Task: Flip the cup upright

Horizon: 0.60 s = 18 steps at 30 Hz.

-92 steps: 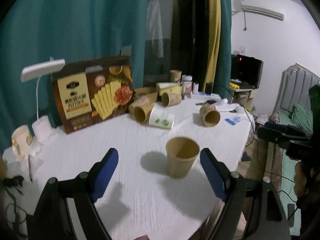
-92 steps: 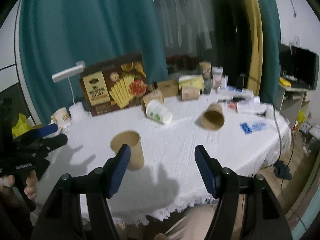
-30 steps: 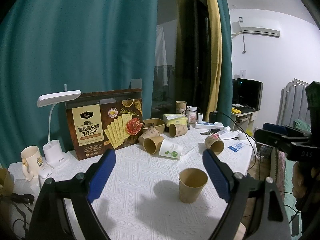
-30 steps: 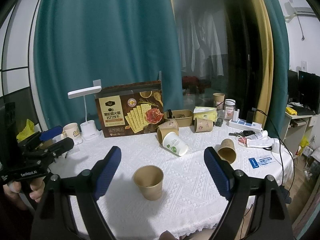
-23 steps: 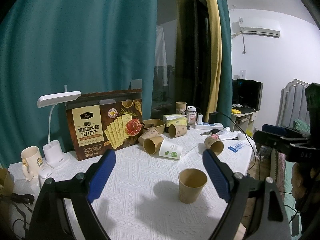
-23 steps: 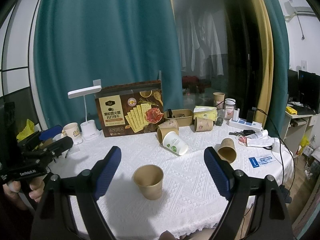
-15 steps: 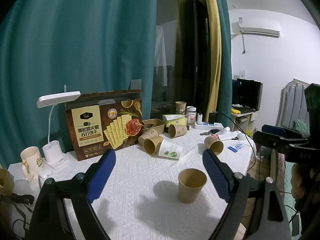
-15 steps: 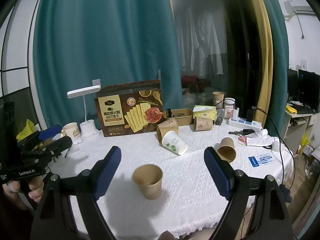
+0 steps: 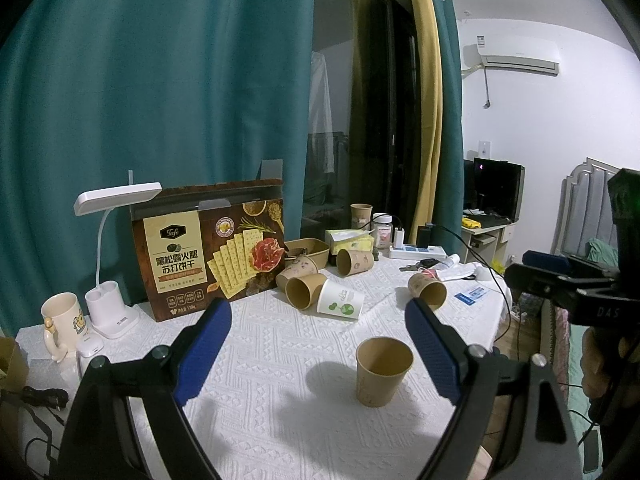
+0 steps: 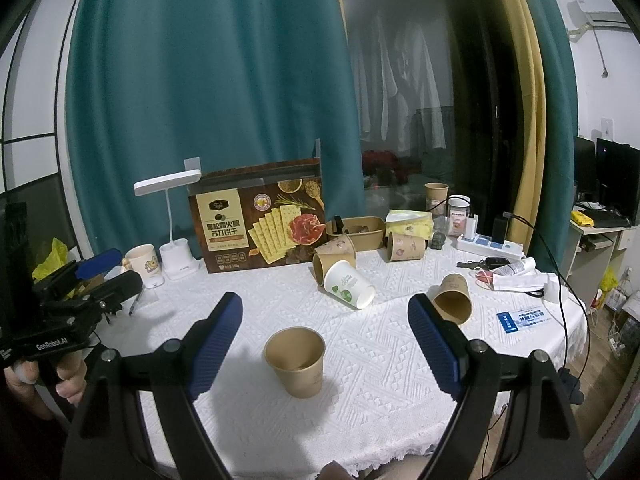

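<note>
A brown paper cup [image 9: 383, 371] [image 10: 296, 362] stands upright, mouth up, on the white tablecloth [image 9: 280, 420] [image 10: 380, 392]. Both grippers hang back from it over the near edge. My left gripper [image 9: 318, 354] is open with its blue pads wide apart and nothing between them. My right gripper [image 10: 324, 344] is open too, and the cup sits beyond its fingers, untouched. Farther back, several paper cups lie on their sides: a white one with a green print [image 9: 340, 304] [image 10: 349, 285] and a brown one [image 9: 428, 289] [image 10: 453, 298].
A cracker box [image 9: 210, 256] [image 10: 260, 226] stands at the back. A white desk lamp [image 9: 108, 264] [image 10: 176, 220] and a mug [image 9: 60, 326] [image 10: 142, 260] sit back left. A power strip [image 10: 490, 245], keys and papers crowd the right side.
Since about three seconds ago both grippers have pulled back and up from the upright cup. Over the last second nothing has visibly moved.
</note>
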Each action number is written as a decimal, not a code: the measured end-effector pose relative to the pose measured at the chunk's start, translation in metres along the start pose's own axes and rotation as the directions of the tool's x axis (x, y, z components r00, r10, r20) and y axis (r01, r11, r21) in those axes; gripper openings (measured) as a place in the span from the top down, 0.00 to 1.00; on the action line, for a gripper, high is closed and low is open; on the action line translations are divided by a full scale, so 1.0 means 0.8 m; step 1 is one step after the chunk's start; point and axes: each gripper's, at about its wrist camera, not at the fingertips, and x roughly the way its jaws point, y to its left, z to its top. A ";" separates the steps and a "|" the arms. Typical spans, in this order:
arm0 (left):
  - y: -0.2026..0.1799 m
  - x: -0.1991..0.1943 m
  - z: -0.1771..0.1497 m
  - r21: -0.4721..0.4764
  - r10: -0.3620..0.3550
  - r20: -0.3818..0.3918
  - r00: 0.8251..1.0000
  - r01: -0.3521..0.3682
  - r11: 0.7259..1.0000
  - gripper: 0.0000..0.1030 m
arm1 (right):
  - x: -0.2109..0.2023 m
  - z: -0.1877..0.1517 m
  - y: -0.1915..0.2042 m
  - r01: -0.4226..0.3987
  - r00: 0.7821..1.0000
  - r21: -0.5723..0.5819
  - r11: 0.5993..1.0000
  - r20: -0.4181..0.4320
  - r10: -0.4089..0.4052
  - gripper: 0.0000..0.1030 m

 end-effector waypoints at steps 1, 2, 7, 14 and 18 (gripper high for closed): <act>0.000 0.000 0.000 0.000 0.000 0.000 1.000 0.000 1.000 0.14 | 0.000 0.000 0.000 -0.001 1.000 0.000 1.000 0.000 0.001 0.19; 0.000 0.000 0.000 0.000 0.000 0.000 1.000 0.000 1.000 0.14 | -0.001 0.001 -0.001 0.001 1.000 0.000 1.000 0.000 -0.001 0.19; 0.000 0.000 -0.001 0.000 0.000 0.001 1.000 0.000 1.000 0.14 | 0.000 0.000 0.000 0.000 1.000 0.000 1.000 0.001 0.000 0.19; 0.000 0.000 -0.001 0.001 -0.003 -0.001 1.000 0.003 1.000 0.14 | 0.000 -0.001 0.000 0.001 1.000 0.001 1.000 0.000 -0.001 0.19; -0.002 -0.002 0.001 0.004 -0.003 0.004 1.000 0.003 1.000 0.14 | 0.001 -0.003 0.000 0.006 1.000 -0.001 1.000 0.001 -0.006 0.19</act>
